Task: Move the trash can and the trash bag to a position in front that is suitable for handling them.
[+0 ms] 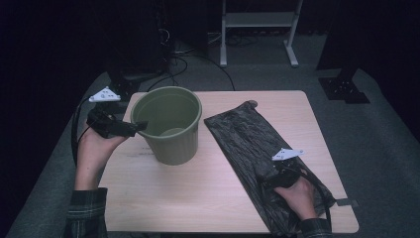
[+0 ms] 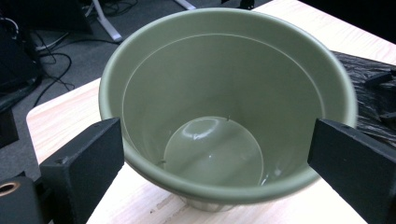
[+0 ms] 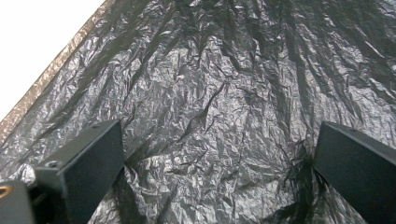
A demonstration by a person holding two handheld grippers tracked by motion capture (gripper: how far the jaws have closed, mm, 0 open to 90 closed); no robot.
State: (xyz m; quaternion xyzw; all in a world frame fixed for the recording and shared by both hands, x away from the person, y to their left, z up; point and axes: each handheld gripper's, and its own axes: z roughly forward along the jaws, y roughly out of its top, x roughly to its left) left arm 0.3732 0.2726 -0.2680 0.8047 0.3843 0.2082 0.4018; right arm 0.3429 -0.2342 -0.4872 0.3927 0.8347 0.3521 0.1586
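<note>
Between the right gripper [image 1: 268, 173] jaws: nothing clamped yet. Jaws spread wide, tips pressed down onto the black bin bag [image 3: 219, 102], film bunching at the right-hand tip. Left gripper [image 1: 140, 127] is also wide open, jaws straddling the near rim of the green bin [image 2: 224, 93], gripping nothing; from the high view the tips sit right at the rim, contact unclear.

Risks, as I judge them:
- Bag is thin, crinkled film. Closing the right jaws flat could pinch only a wrinkle of the top layer, which slips out on the lift, or could catch both layers, so the mouth won't open later.
- Jaws pushing down and dragging could skid the whole bag off the near edge of the table [image 1: 198, 193]; its near end already reaches that edge just beside the right hand.
- Bin is empty, so probably light. A left-gripper nudge on the rim could tip or slide it away before it's held.

Looks:
- Bag: black, glossy, heavily creased, lying flat in a long strip that runs under the right gripper and away from it, towards the far edge. Well apart from the left gripper.
- Bin: olive green, round, tapered, ribbed outside, upright, directly ahead of the left gripper, just beside the bag's far end.
</note>
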